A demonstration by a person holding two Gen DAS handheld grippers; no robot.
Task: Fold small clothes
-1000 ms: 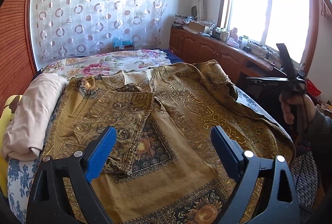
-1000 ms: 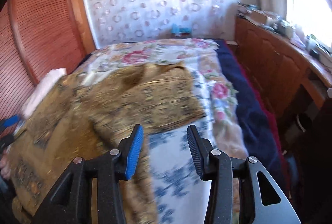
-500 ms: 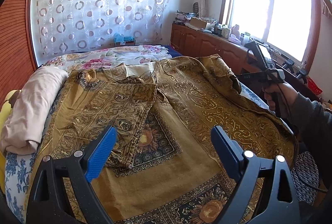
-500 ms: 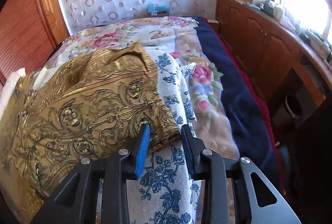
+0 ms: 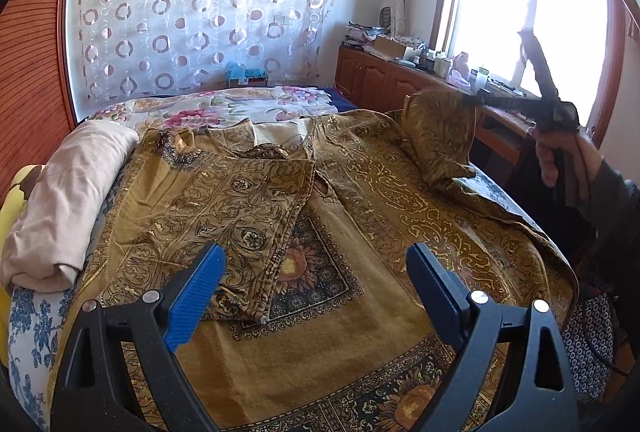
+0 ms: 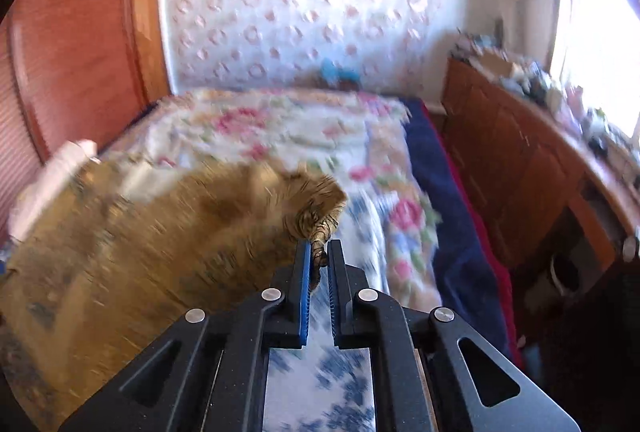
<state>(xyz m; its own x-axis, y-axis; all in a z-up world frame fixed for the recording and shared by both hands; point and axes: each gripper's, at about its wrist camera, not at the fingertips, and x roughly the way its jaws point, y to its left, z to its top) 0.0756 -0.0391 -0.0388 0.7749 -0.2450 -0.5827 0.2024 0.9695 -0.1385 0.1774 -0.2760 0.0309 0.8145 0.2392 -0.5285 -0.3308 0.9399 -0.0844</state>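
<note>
A brown and gold patterned garment [image 5: 360, 232] lies spread over the bed, its left sleeve folded in across the chest. My left gripper [image 5: 316, 292] hovers open above the garment's lower part, nothing between its fingers. My right gripper [image 6: 319, 258] is shut on the end of the right sleeve [image 6: 320, 232] and holds it lifted off the bed. In the left wrist view that sleeve [image 5: 440, 127] hangs raised at the right, with the right gripper [image 5: 472, 99] and the hand [image 5: 560, 163] that holds it in front of the window.
A rolled pink blanket [image 5: 64, 199] lies along the bed's left edge. A floral bedspread [image 6: 280, 123] covers the far half of the bed. Wooden cabinets [image 5: 384, 83] with clutter stand under the window at right. A wooden wall [image 6: 72, 51] runs along the left.
The right gripper came to the sleeve's end, closed on it and lifted it off the bed. The left gripper stayed where it was, open.
</note>
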